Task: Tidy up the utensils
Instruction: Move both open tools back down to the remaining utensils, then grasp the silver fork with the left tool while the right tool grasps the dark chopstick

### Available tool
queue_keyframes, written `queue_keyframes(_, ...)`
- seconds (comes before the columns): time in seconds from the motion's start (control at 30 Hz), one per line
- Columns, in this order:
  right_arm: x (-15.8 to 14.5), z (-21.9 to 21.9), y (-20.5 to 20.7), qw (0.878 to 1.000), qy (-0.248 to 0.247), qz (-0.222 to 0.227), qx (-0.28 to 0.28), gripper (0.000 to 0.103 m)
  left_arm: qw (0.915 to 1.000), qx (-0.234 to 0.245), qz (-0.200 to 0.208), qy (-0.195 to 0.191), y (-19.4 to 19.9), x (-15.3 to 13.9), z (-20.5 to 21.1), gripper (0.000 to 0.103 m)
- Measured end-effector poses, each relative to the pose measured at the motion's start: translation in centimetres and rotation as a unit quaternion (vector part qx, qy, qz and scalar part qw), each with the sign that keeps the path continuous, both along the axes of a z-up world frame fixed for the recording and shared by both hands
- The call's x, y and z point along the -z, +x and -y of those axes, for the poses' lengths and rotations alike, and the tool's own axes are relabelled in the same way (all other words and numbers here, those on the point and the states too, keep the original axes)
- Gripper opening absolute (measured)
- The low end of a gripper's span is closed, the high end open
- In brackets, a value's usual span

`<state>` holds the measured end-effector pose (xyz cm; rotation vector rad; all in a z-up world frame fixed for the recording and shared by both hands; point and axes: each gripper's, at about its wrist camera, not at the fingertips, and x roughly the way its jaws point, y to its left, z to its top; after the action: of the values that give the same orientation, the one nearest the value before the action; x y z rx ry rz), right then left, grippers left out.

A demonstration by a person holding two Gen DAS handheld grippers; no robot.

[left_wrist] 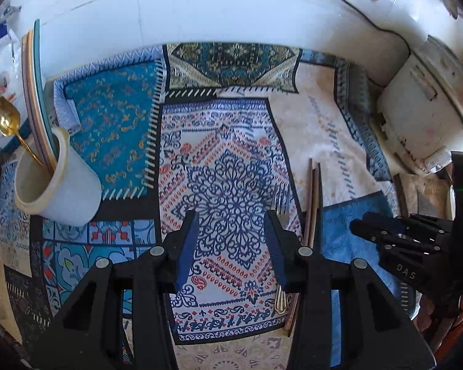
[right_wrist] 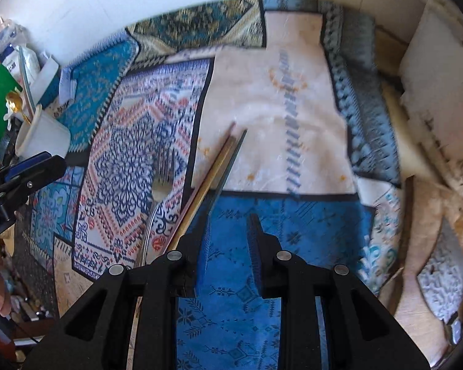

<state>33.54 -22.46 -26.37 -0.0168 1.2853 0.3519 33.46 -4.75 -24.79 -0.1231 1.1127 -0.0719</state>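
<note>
A patterned cloth (left_wrist: 231, 154) covers the table. The left gripper (left_wrist: 231, 231) and right gripper (right_wrist: 227, 246) hang empty, jaws apart. The fork (right_wrist: 159, 185) and chopsticks (right_wrist: 213, 172) lie between them; picking one for the cup (left_wrist: 61, 182) seems next.
</note>
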Motion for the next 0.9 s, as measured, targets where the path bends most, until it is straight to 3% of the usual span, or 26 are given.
queue_keyframes(0.3,3.3,-2.0,-0.4,0.998,-0.002,-0.043,-0.035,0.022,0.9993,-0.005,-0.035,0.006,-0.5,2.7,-0.2,0.042)
queue_keyframes(0.47,3.6,-3.1,-0.4,0.998,-0.018,-0.032,-0.057,0.021,0.9987,0.004,-0.05,0.0,-0.3,3.7,0.3,0.042)
queue_keyframes(0.57,3.8,-3.8,-0.4,0.997,-0.033,-0.019,-0.07,0.011,0.9981,0.02,-0.058,-0.003,0.0,4.3,1.3,0.042)
queue_keyframes(0.9,4.1,-1.1,0.6,0.997,-0.033,-0.02,-0.06,0.005,0.9944,0.059,-0.088,-0.001,2.0,6.8,5.1,0.042)
